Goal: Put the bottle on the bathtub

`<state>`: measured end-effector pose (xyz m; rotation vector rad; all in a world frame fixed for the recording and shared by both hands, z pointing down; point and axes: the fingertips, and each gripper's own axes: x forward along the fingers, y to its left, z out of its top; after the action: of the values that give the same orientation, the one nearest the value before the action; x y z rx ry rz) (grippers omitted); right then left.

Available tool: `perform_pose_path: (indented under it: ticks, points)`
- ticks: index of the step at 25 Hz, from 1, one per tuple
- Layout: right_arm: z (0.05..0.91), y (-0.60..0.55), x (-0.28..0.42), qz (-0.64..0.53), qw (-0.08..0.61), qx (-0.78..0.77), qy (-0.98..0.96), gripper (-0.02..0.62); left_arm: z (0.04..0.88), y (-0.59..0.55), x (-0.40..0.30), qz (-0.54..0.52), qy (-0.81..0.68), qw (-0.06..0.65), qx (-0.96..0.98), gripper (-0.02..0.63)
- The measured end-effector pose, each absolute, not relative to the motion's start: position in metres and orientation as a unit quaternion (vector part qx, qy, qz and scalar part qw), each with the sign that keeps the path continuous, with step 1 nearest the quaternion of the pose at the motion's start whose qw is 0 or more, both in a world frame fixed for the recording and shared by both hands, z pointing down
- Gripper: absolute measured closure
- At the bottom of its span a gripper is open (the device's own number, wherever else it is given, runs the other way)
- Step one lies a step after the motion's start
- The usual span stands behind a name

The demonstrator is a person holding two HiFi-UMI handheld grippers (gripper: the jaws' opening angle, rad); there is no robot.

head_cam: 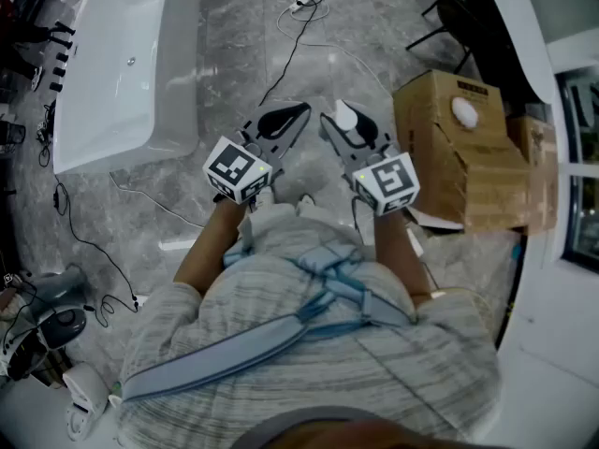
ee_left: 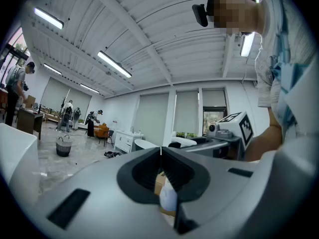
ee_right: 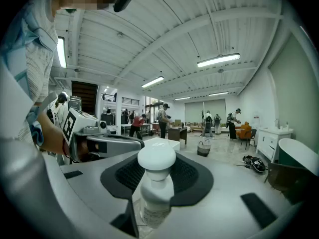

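A small clear bottle with a rounded white cap [ee_right: 156, 190] stands upright between the jaws of my right gripper [ee_right: 157, 169], which is shut on it. In the head view the bottle's cap [head_cam: 345, 115] shows at the tip of the right gripper [head_cam: 350, 129], held in front of the person's chest. My left gripper [head_cam: 292, 117] is beside it, a little to the left, its jaws shut with nothing between them [ee_left: 160, 151]. The white bathtub [head_cam: 122, 64] stands on the grey marble floor, far to the left of both grippers.
A large cardboard box [head_cam: 459, 157] with a round white object on it [head_cam: 465, 111] stands close on the right. Cables [head_cam: 299, 36] run across the floor ahead. Equipment lies at the lower left [head_cam: 47, 330]. Several people stand far off in the hall [ee_right: 219, 121].
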<state>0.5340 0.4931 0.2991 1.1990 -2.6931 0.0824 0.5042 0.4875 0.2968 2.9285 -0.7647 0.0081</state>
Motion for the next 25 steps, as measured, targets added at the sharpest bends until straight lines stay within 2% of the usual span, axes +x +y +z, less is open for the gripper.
perform_pose_path:
  ticks: [25]
  points:
    - [0.299,0.512,0.570,0.034,0.091,0.389,-0.916,0.445,0.299,0.507,0.545,0.014,-0.243,0.053,0.969,0.601]
